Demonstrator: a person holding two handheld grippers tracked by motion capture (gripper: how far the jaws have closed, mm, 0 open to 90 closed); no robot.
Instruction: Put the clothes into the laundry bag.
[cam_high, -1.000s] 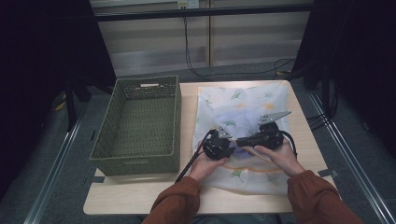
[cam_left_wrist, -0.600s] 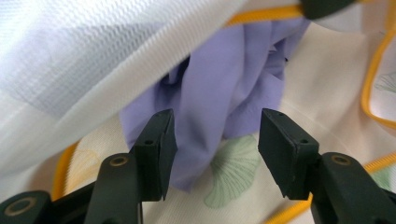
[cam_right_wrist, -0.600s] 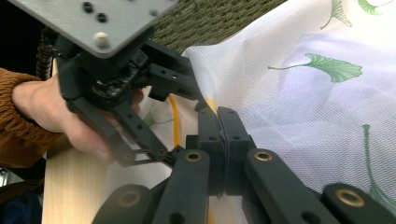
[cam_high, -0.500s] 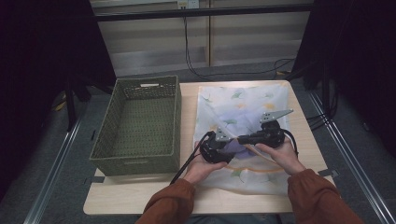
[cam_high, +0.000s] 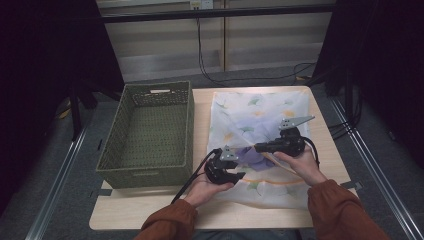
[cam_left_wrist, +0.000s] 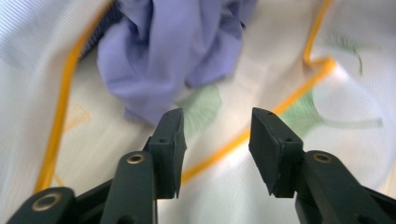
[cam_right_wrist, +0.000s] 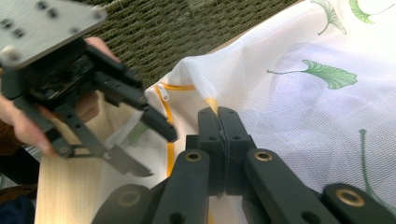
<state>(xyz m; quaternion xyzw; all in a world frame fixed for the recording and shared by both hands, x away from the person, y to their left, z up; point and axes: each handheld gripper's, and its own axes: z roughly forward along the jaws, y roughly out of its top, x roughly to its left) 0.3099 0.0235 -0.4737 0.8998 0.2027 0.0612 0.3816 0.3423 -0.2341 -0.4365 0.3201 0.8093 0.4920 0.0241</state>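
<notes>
Green woven basket (cam_high: 150, 135) on wooden table (cam_high: 150, 217), left side; cables (cam_high: 210, 55) behind.

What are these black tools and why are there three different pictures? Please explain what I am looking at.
A person sits at a wooden table and holds a hand tool with two black jaws in each hand.

One picture is taken from above. The other two come from small cameras riding on the tools, looking along their jaws.

On the table lie a green woven basket and a white mesh laundry bag with leaf prints and an orange zipper, with a purple cloth inside.

The right gripper is shut on the bag's edge at the zipper. The left gripper has just been closing, but its jaws stand apart over the bag, pinching nothing.
</notes>
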